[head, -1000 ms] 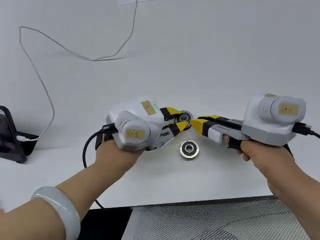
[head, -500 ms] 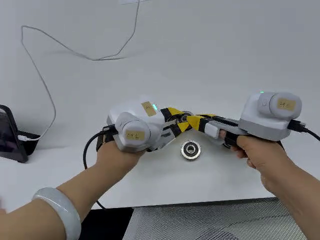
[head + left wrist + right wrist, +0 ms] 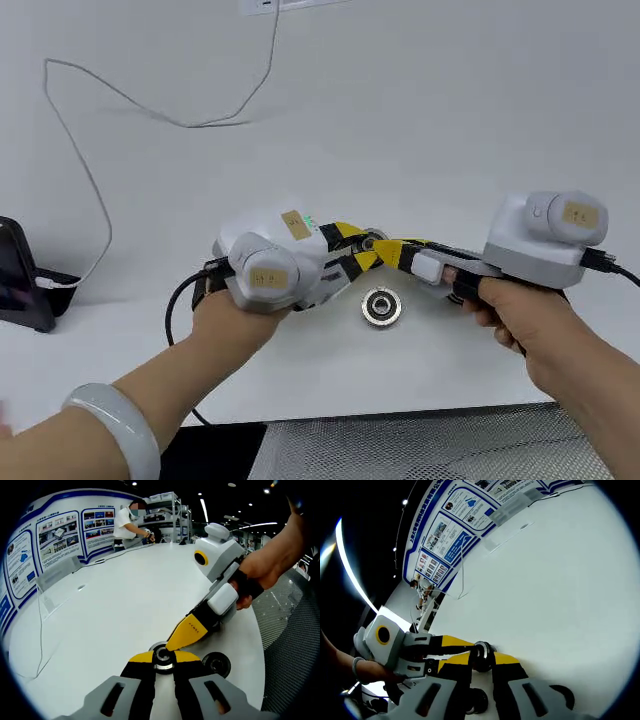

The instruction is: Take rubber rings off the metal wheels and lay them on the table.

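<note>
The left gripper (image 3: 358,246) is closed on a wheel (image 3: 162,656), pinched between its yellow tips, with the dark ring (image 3: 489,652) on it. The right gripper (image 3: 388,250) has its jaws narrowed onto that same wheel from the opposite side, tips touching its rim. Both meet just behind a second wheel (image 3: 380,306), which lies flat on the table (image 3: 420,150); the left gripper reaches in from its left, the right gripper from its right.

L hand-held gripper (image 3: 360,250) & R hand-held gripper (image 3: 388,250) meet at raised wheel (image 3: 372,238); 2nd wheel (image 3: 380,306) on table (image 3: 450,150).
</note>
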Available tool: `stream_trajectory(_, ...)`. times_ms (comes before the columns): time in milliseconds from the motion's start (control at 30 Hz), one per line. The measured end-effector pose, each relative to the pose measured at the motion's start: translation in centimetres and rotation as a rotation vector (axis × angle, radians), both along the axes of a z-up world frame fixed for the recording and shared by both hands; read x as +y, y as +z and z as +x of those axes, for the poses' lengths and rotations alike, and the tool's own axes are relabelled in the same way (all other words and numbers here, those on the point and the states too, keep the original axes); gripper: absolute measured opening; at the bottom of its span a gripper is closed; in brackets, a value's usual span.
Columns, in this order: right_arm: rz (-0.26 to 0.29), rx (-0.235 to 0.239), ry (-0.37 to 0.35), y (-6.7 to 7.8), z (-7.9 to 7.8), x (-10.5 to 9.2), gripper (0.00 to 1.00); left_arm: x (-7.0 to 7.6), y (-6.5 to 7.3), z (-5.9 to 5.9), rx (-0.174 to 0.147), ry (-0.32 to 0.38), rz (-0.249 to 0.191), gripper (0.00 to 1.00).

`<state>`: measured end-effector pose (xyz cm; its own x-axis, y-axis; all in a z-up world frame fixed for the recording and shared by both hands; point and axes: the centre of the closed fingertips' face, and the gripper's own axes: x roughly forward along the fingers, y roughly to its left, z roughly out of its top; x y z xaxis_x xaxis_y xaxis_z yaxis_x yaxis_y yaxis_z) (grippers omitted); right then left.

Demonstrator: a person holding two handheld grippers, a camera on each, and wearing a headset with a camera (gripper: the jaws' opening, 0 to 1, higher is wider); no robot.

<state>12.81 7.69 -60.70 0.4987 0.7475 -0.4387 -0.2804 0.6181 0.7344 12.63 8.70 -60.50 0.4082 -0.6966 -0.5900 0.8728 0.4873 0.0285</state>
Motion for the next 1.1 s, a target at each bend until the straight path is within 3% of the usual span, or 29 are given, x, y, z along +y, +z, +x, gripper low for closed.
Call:
stream_trajectory(133,0.006,0.007,-0.005,-0.24,0.13,0.05,0.16,0.01,0.00,0.01,0.002,0.002,0.000,0.13)
stream_trajectory(467,-0.049,-0.041,0.008,-0.24,0.29,-0.79,0.05,-0.01,0.04,-0.04,0.001,-0.001,0.001,0.13)
stream_trajectory(733,-0.046,-0.030,0.017,-0.33,0.43,-0.54,0.06,-0.03,0.09,-0.06,0.003,0.001,-0.002,0.13)
stream_trajectory(933,-0.073,-0.067,0.026,-0.06,0.63,-0.82,0.03,0.04,0.05,-0.03,0.002,0.000,-0.002,0.13)
stream_trajectory(1100,-0.082,-0.066,0.041,-0.09,0.48,-0.54,0.02,0.04,0.04,-0.04,0.003,-0.001,-0.002,0.13)
